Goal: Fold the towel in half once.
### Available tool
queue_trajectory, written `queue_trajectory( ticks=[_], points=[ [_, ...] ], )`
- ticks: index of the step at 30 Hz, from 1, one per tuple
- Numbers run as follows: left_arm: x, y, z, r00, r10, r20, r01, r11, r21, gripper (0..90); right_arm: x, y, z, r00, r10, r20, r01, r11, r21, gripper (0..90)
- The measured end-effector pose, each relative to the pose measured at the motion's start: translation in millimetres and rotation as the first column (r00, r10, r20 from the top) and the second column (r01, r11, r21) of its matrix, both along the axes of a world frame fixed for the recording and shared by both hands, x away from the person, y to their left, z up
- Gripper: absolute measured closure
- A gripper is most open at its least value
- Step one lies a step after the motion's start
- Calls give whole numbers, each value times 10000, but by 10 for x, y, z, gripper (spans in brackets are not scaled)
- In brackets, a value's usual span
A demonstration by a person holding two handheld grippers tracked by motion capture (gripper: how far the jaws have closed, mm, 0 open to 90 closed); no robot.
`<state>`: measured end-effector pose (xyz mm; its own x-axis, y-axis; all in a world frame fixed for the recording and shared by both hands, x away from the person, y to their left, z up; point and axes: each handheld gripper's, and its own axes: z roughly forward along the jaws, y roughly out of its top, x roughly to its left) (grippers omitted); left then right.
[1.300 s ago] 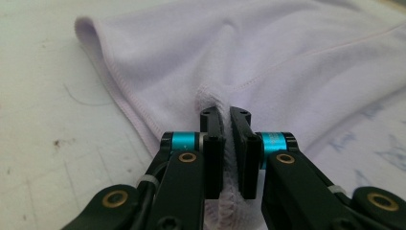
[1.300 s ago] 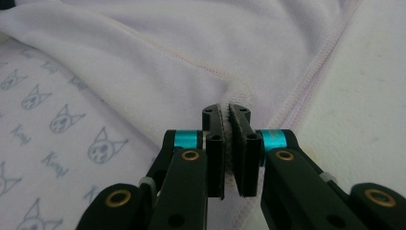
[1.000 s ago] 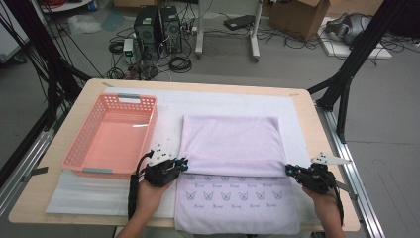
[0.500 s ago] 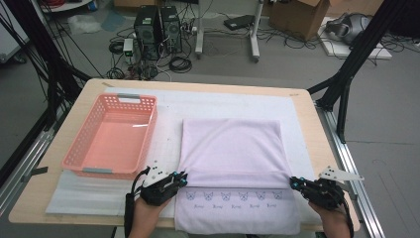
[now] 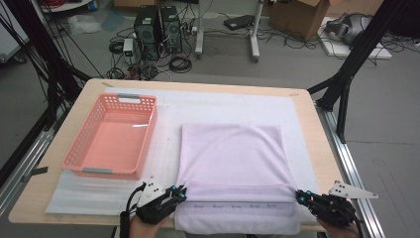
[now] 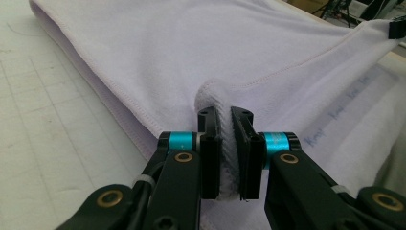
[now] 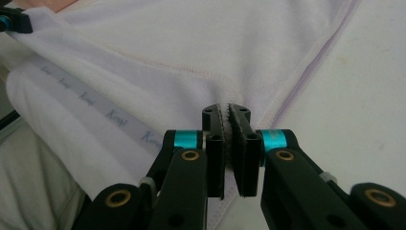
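A lavender towel [image 5: 233, 153] lies folded on the white mat in the high view. Its upper layer ends near the front, where a strip of printed motifs [image 5: 233, 204] shows beneath. My left gripper [image 5: 181, 193] is shut on that layer's near left corner, and in the left gripper view [image 6: 225, 112] a bunched ridge of towel [image 6: 191, 43] is pinched between the jaws. My right gripper [image 5: 299, 197] is shut on the near right corner. The right gripper view [image 7: 226, 109] shows the towel hem [image 7: 191, 38] clamped between its pads.
A pink plastic basket [image 5: 111, 136] stands empty on the left of the white foam mat [image 5: 228, 106]. The wooden table [image 5: 94, 91] ends just in front of both hands. Computer cases, cables and boxes lie on the floor beyond the far edge.
Both grippers have drawn the towel's upper layer toward the near edge. The fold now covers most of the printed part, leaving only a narrow strip showing.
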<state>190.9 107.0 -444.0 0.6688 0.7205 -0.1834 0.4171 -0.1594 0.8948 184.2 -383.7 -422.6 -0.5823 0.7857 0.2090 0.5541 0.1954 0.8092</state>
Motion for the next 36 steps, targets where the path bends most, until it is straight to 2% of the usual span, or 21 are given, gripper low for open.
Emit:
queue_trajectory(
  ticks=[7, 13, 14, 16, 17, 18, 20, 22, 24, 28, 30, 31, 33, 36],
  points=[
    [-125, 46, 5, 9999, -76, -90, 75, 9999, -98, 824, -143, 8, 5, 9998, 183, -40, -184, 9998, -111, 853],
    [-232, 56, -10, 9991, -372, -213, 369, 9992, -138, 821, -255, -3, 2, 9995, 298, -61, -299, 9994, -187, 853],
    [-227, 54, -20, 9991, -348, -251, 344, 9993, -153, 789, -256, -7, -14, 9994, 299, -159, -302, 9993, -230, 851],
    [-196, 64, -22, 9987, -122, -486, 104, 9993, -362, 622, -246, -11, -48, 9988, 321, -364, -333, 9989, -325, 804],
    [-182, 75, -16, 9985, 17, -545, -45, 9987, -515, 558, -236, -16, -57, 9985, 228, -497, -238, 9995, -193, 702],
    [-170, 89, -7, 9987, 97, -493, -124, 9984, -550, 521, -223, -24, -55, 9982, 74, -599, -72, 10000, 39, 647],
    [-144, 94, 0, 9988, 204, -452, -230, 9981, -575, 492, -203, -39, -30, 9990, 19, -448, -1, 9992, 406, 609],
    [-94, 84, -15, 9985, 145, -530, -172, 9985, -513, 479, -178, -24, -10, 9995, -141, -287, 154, 9989, 447, 585],
    [-22, 57, -40, 9976, 199, -666, -227, 9989, -418, 480, -118, 1, -22, 9995, -197, -252, 203, 9994, 274, 582],
    [70, -15, -98, 9955, 84, -942, -98, 9999, -140, 524, 17, 75, -95, 9984, -285, -479, 274, 9994, -223, 603],
    [74, -62, -133, 9932, 14, -1162, 12, 9997, 224, 597, 62, 106, -135, 9976, -133, -684, 99, 9987, -493, 686],
    [60, -83, -146, 9932, 2, -1163, 58, 9987, 512, 701, 67, 114, -148, 9970, 29, -767, -73, 9984, -560, 768],
    [31, -91, -136, 9931, -92, -1172, 151, 9987, 493, 818, 49, 114, -154, 9961, 331, -818, -375, 9979, -523, 839],
    [-45, -55, -80, 9936, -334, -1079, 366, 9990, 274, 838, -36, 73, -119, 9959, 468, -772, -494, 9983, -312, 845]
  ],
)
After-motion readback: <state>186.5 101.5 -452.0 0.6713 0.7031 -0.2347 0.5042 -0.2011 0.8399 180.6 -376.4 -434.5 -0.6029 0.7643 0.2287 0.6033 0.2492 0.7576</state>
